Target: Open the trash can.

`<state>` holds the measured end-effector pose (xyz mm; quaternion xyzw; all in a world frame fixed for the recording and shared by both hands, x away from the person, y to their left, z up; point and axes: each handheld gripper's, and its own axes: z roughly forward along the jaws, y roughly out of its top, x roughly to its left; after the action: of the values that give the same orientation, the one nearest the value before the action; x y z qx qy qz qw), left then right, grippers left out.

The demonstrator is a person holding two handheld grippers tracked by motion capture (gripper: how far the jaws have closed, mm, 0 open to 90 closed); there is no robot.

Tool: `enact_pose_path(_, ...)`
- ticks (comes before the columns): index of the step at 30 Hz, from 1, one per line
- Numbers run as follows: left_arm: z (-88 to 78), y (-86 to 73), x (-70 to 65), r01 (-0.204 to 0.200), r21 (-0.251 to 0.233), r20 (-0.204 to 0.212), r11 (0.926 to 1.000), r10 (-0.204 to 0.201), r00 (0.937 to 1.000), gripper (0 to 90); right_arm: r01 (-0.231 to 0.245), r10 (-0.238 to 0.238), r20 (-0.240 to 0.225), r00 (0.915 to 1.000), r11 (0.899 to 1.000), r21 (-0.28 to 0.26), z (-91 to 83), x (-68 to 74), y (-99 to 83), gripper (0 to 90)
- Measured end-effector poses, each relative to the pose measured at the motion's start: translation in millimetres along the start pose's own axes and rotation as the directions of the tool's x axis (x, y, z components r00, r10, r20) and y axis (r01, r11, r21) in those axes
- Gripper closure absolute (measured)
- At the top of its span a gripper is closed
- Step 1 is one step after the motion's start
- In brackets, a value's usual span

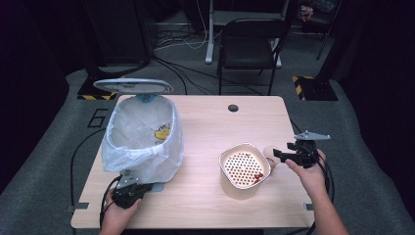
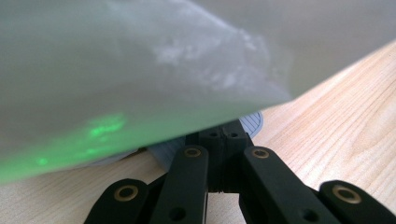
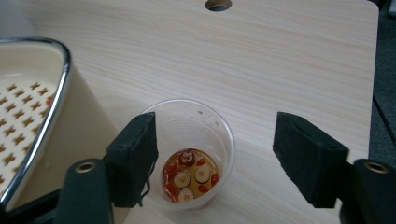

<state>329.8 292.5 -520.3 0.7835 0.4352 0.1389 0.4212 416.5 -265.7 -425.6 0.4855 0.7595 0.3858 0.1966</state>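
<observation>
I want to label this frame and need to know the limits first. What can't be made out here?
- Bottom of the bin, high view: its white liner bag hides it.
- What the left tool pinches, left gripper view: the blurred bag covers the shut jaws' tips.
- Cup, high view: too small beside the right tool to read.
- Red bits in the strainer bowl: too small to identify.

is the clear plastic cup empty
No, in the right hand-held gripper view the clear plastic cup holds amber liquid with round slices and small red bits at the bottom.
</observation>
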Motion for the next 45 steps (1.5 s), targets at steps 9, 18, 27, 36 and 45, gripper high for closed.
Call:
enact_pose_path(9,0.0,0.3,0.6,-0.014,-0.002,0.01,0.9999,0.014,0.9999,90.0,0.01,-0.01,-0.008,0.9999,1.0,-0.003,-12.6,4.4,-25.0,20.5)
enact_pose_path(18,0.0,-0.2,-0.1,0.004,-0.002,-0.002,1.0,-0.004,1.0,90.0,0.024,-0.024,-0.02,0.9995,0.999,0.024,3.5,11.0,-34.0,17.6)
enact_pose_path(27,-0.2,0.0,0.4,0.003,0.003,0.001,1.0,-0.003,1.0,90.0,0.028,-0.028,-0.021,0.9994,1.0,0.005,28.8,17.2,-35.1,18.3)
enact_pose_path(36,-0.2,0.0,0.3,0.003,0.003,0.0,1.0,-0.003,1.0,90.0,0.025,-0.025,-0.017,0.9995,1.0,-0.015,41.7,18.0,-37.3,23.7)
enact_pose_path(45,-0.2,-0.1,0.4,0.005,0.002,0.0,1.0,-0.005,1.0,90.0,0.046,-0.047,-0.014,0.9988,0.999,-0.015,44.3,17.1,-38.6,33.2)
